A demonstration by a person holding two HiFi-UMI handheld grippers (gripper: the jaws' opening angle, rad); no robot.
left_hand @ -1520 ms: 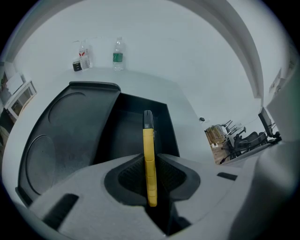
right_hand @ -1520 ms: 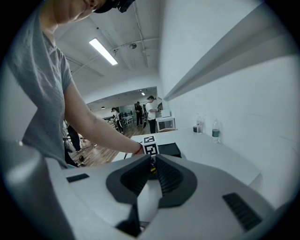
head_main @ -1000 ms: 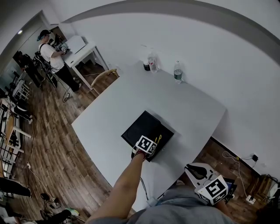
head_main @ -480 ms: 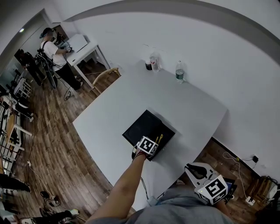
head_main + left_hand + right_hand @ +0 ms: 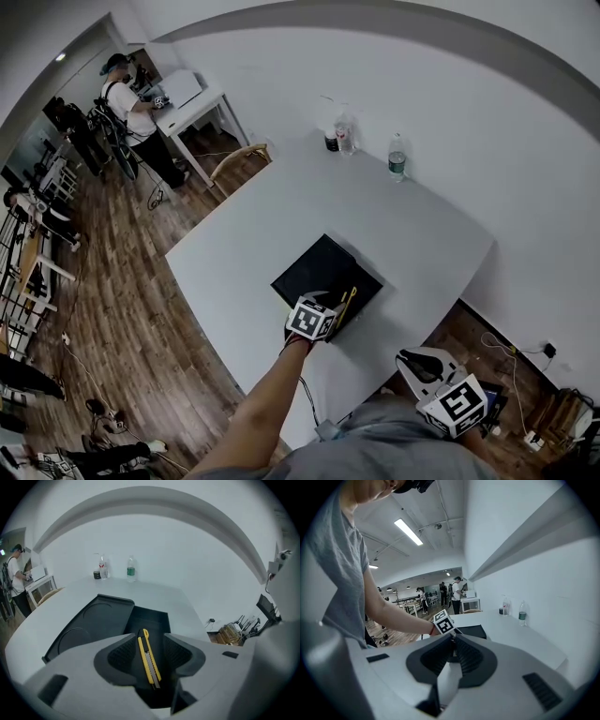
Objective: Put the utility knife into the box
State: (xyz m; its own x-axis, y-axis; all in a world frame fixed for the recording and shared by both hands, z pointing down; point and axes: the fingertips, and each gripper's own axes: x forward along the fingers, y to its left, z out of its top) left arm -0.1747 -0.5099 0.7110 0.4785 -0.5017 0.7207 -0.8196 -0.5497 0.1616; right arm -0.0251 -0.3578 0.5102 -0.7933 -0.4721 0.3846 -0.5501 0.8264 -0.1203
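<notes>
the yellow utility knife point(image 5: 148, 660) lies loose in the black box point(image 5: 89, 623)'s narrow compartment, between the left gripper point(image 5: 150, 643)'s opening jaws, the left arm point(image 5: 262, 412) reaching to the box's near edge, while the right gripper point(image 5: 452, 638), jaws together, hangs well back from the box.

No text, brand, number or sign could be read anywhere, the labels on the water bottles point(image 5: 397, 161) at the table's point(image 5: 281, 216) far edge being too small.
</notes>
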